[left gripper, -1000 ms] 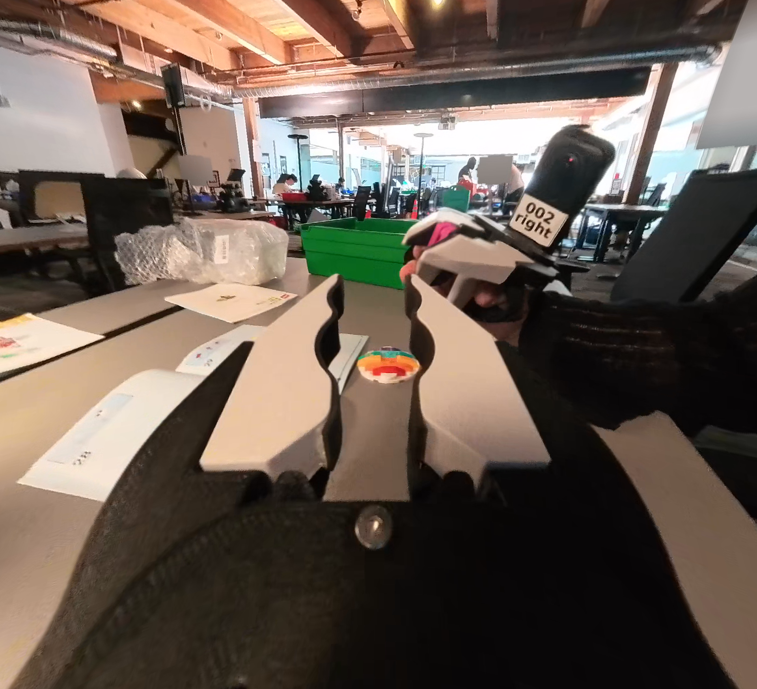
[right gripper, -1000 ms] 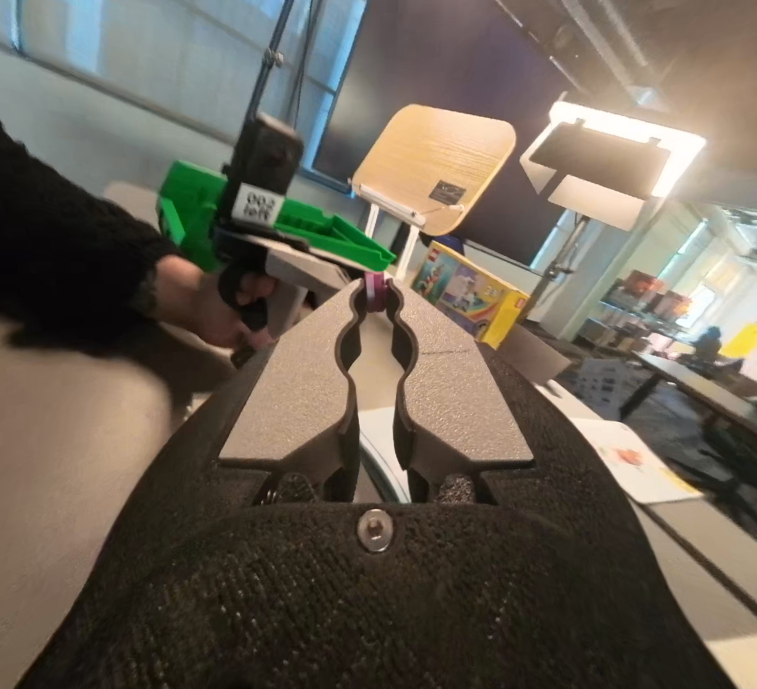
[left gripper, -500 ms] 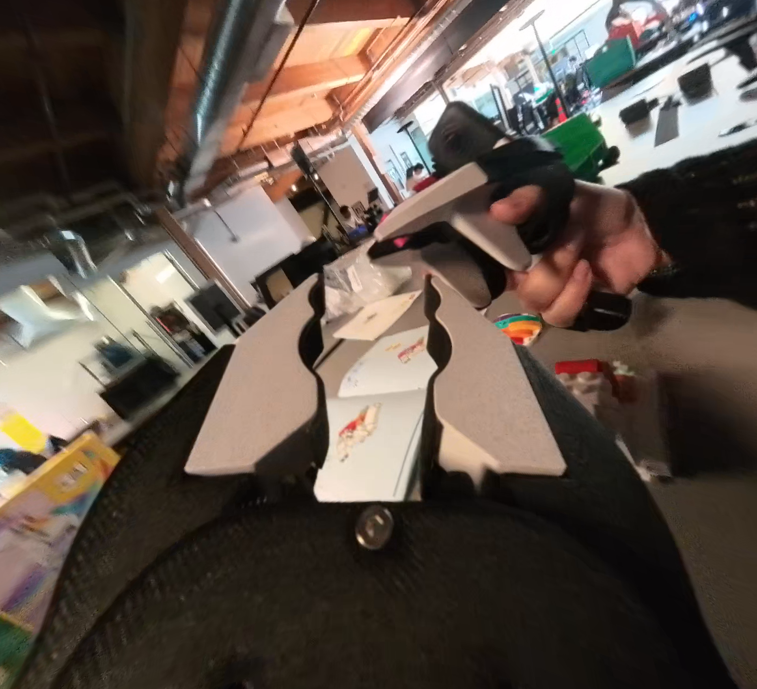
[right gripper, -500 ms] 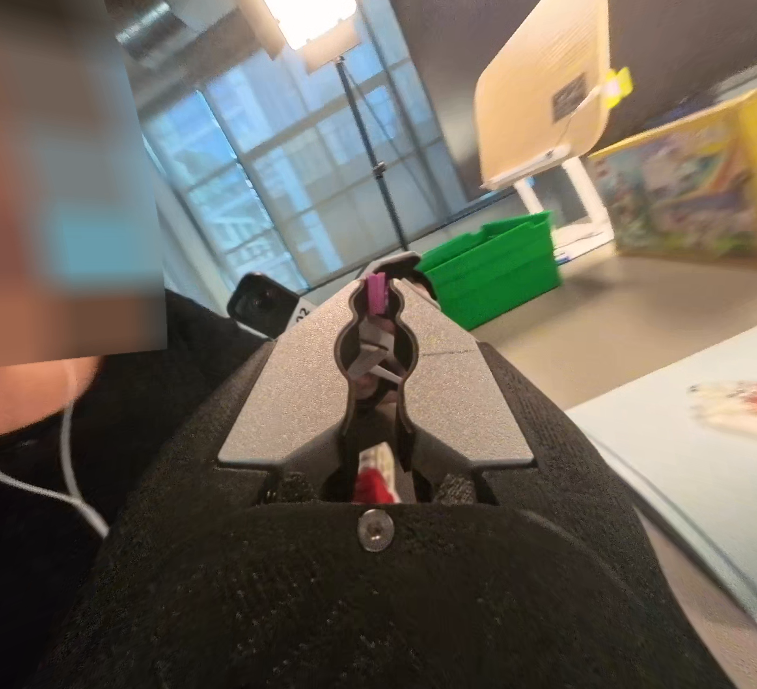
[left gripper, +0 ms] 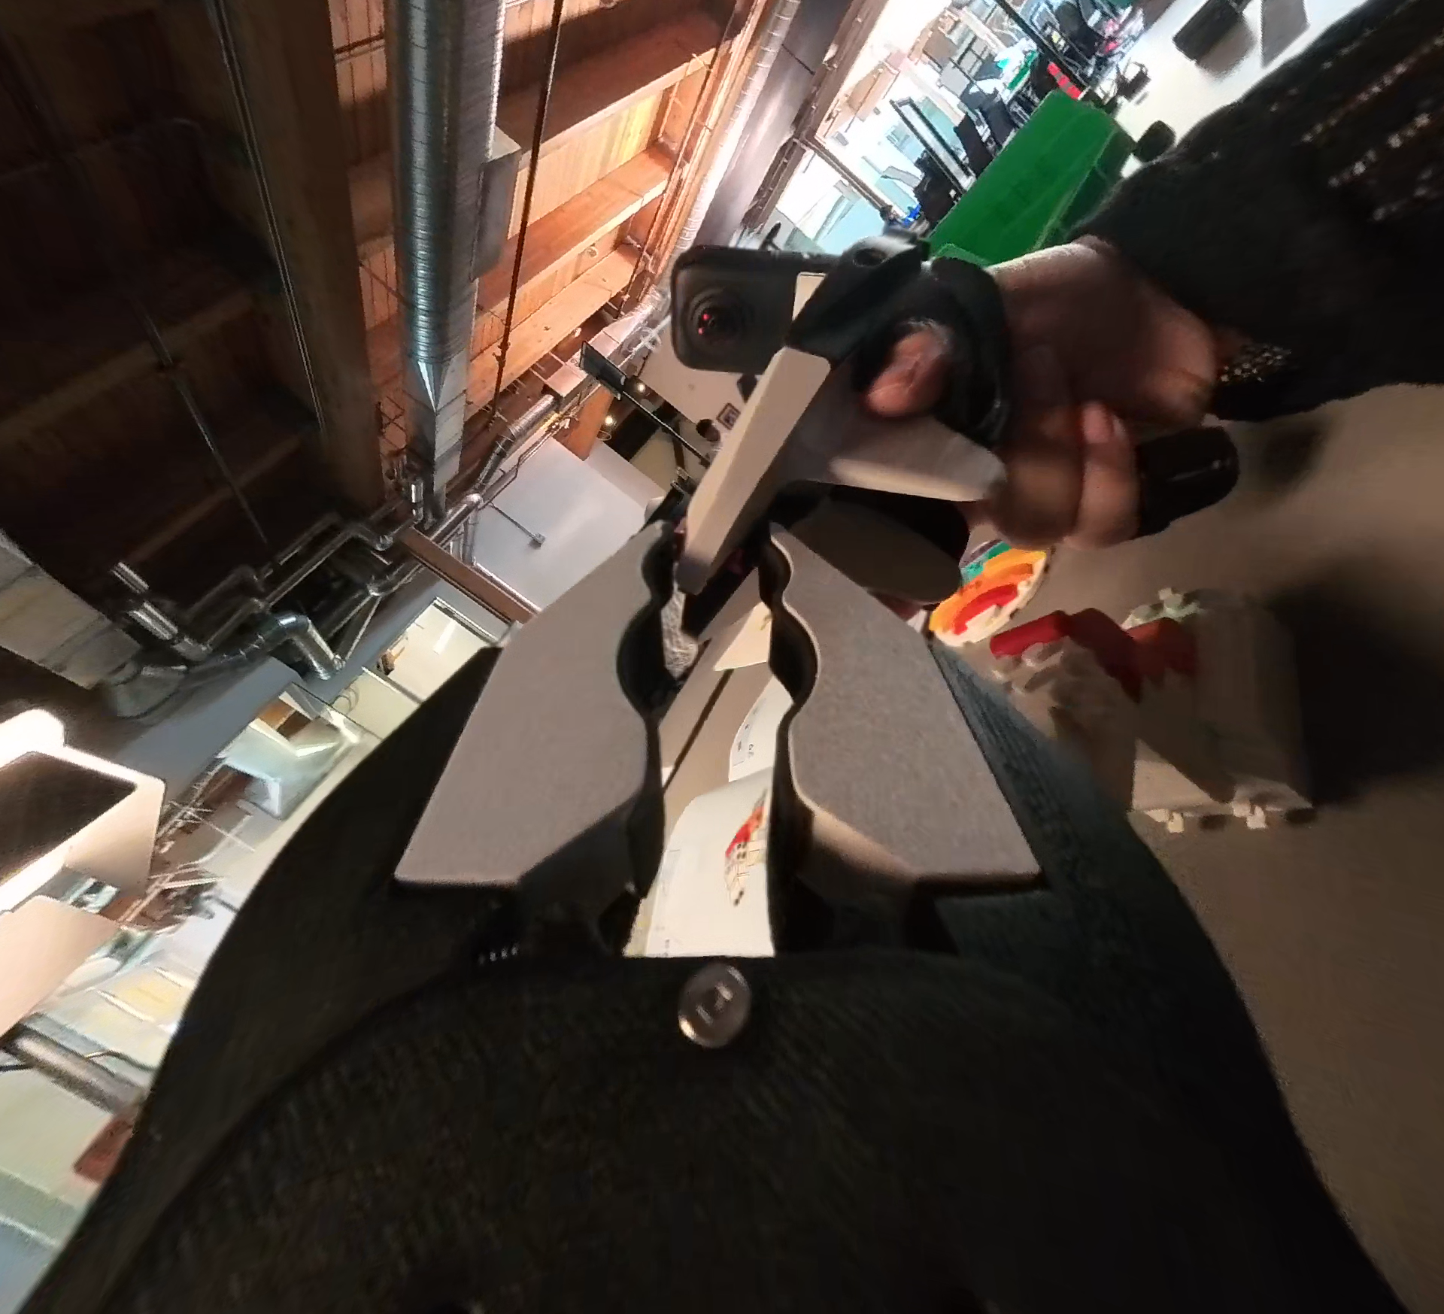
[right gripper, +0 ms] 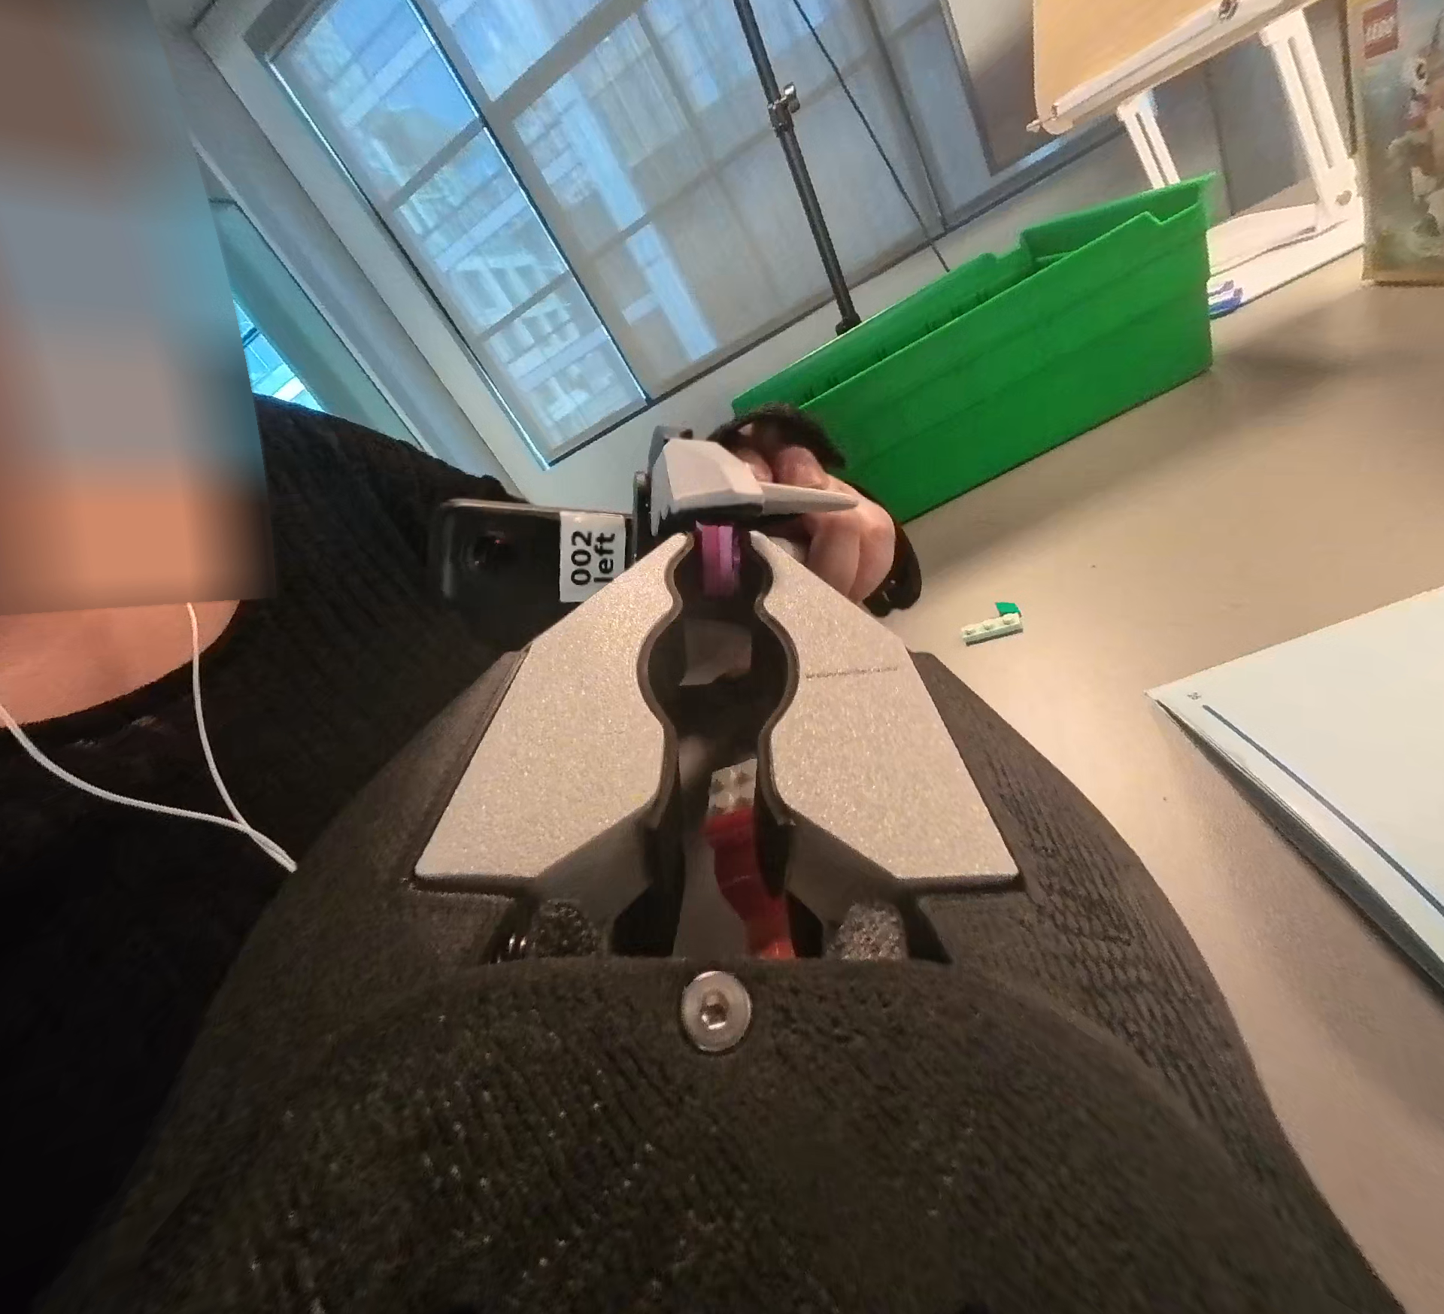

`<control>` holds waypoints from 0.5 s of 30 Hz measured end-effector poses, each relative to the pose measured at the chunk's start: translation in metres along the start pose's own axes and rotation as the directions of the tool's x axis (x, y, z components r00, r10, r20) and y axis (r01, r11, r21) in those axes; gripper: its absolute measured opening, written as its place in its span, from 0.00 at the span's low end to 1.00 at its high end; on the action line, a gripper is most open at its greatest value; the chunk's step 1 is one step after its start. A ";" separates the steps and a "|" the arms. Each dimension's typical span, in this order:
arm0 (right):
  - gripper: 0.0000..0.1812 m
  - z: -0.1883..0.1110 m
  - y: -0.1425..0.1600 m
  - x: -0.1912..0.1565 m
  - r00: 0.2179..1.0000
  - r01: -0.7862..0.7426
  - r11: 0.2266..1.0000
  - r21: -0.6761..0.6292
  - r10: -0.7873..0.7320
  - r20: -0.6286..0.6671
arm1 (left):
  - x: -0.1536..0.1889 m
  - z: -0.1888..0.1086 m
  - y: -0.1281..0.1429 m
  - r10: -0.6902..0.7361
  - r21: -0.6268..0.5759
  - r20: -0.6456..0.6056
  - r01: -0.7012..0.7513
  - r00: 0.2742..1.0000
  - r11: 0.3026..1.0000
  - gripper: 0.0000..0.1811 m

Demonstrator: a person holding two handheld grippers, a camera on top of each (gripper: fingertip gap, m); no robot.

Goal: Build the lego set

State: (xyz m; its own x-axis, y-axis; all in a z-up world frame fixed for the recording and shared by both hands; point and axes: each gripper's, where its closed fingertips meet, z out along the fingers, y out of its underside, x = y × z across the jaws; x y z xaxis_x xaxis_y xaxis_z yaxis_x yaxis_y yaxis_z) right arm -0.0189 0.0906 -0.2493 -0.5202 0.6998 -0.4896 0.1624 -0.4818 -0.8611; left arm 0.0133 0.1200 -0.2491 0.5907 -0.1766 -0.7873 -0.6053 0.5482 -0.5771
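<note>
A small round magenta lego piece [right gripper: 719,561] is sitting upright on its edge, pinched at the very tips of the right gripper [right gripper: 717,551]. A round orange, yellow and green lego disc [left gripper: 986,595] is lying on the desk [left gripper: 1289,909], a red and white lego build [left gripper: 1094,651] resting beside it. A small green and white plate piece [right gripper: 994,622] is lying apart.

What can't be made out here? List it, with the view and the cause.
- Purple piece, right wrist view: only its edge shows between the right gripper fingertips; shape unclear.
- Left gripper, left wrist view: the other gripper's fingers cross its tips, hiding any contact.
- Red and white build, left wrist view: motion-blurred.
- Small pale plate, right wrist view: too small to identify.
</note>
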 end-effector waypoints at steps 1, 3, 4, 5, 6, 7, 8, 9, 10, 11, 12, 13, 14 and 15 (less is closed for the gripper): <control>0.04 0.000 0.000 0.000 1.000 0.005 1.000 -0.002 -0.005 -0.003 | 0.000 0.000 0.000 0.014 -0.005 0.001 -0.014 1.000 1.000 0.11; 0.04 -0.001 0.001 0.001 1.000 0.020 1.000 -0.011 -0.021 -0.018 | 0.001 0.001 0.000 0.028 -0.017 -0.009 -0.028 1.000 0.999 0.10; 0.04 -0.001 0.001 0.002 0.999 0.025 1.000 -0.015 -0.025 -0.031 | 0.002 0.001 0.001 0.030 -0.022 -0.012 -0.030 0.999 0.999 0.10; 0.05 -0.001 0.001 0.004 0.999 0.028 0.999 -0.017 -0.028 -0.045 | 0.002 0.001 0.002 0.037 -0.028 -0.012 -0.037 0.999 0.999 0.09; 0.06 -0.002 0.000 0.006 0.998 0.029 0.999 -0.018 -0.030 -0.057 | 0.001 0.001 0.003 0.047 -0.035 -0.010 -0.047 0.999 0.998 0.09; 0.08 -0.004 0.000 0.008 0.997 0.027 1.000 -0.016 -0.028 -0.069 | 0.001 0.001 0.004 0.051 -0.037 -0.007 -0.051 0.999 0.998 0.09; 0.10 -0.006 -0.001 0.009 0.997 0.023 1.000 -0.015 -0.024 -0.074 | 0.000 0.001 0.004 0.048 -0.033 -0.008 -0.048 0.999 0.998 0.09; 0.10 -0.009 -0.002 0.010 0.997 0.019 1.000 -0.012 -0.019 -0.072 | 0.000 0.000 0.004 0.037 -0.029 -0.016 -0.038 0.999 0.999 0.09; 0.09 -0.011 -0.004 0.009 0.998 0.015 1.000 -0.008 -0.016 -0.064 | 0.001 0.000 0.004 0.024 -0.027 -0.028 -0.025 0.999 0.999 0.09; 0.08 -0.013 -0.005 0.007 0.999 0.014 1.000 -0.007 -0.014 -0.053 | 0.002 0.000 0.004 0.014 -0.024 -0.042 -0.015 0.999 1.000 0.09; 0.07 -0.015 -0.005 0.005 0.999 0.013 1.000 -0.010 -0.014 -0.043 | 0.004 0.000 0.004 0.010 -0.018 -0.058 -0.011 0.998 1.000 0.09; 0.06 -0.016 -0.005 0.004 0.999 0.012 1.000 -0.014 -0.013 -0.038 | 0.006 0.000 0.004 0.008 -0.016 -0.068 -0.009 0.998 1.000 0.09; 0.06 -0.017 -0.004 0.003 0.999 0.010 1.000 -0.021 -0.011 -0.033 | 0.007 0.000 0.004 0.008 -0.017 -0.075 -0.009 0.997 1.000 0.09; 0.06 -0.017 -0.002 0.002 1.000 0.008 0.999 -0.032 -0.009 -0.028 | 0.009 0.000 0.004 0.008 -0.015 -0.082 -0.010 0.997 1.000 0.09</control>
State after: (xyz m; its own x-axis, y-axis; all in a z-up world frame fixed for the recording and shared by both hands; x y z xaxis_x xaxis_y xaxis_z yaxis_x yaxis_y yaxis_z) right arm -0.0062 0.1022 -0.2508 -0.4982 0.7186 -0.4851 0.1847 -0.4587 -0.8692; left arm 0.0158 0.1203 -0.2584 0.5397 -0.2388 -0.8073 -0.6187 0.5378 -0.5727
